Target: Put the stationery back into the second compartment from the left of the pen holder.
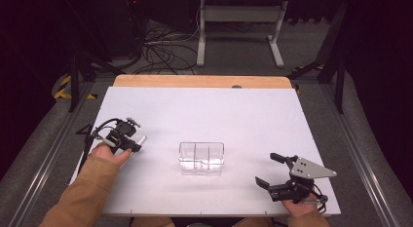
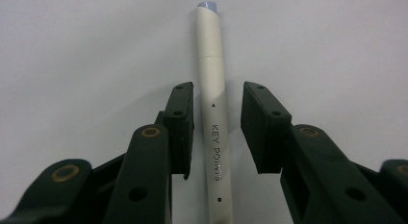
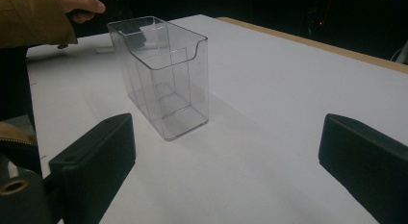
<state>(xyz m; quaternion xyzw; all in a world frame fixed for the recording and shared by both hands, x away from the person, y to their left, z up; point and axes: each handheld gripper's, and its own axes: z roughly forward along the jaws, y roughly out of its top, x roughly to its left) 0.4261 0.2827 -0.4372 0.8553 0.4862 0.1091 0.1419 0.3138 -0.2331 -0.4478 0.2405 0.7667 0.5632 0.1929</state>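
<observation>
Left gripper [image 2: 217,128] straddles white pen [image 2: 211,113] lettered KEY POINTS, pads not touching.

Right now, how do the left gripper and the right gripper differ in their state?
The left gripper has narrow jaws around a white pen, pads not clearly touching it; the right gripper stands wide open with nothing between. The left points down at the table; the right faces the clear container. Both have black jaws.

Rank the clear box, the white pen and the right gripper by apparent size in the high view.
1. Right gripper, though it sits nearer the camera.
2. Clear box, fairly close behind.
3. White pen, partly hidden by the left gripper.
</observation>
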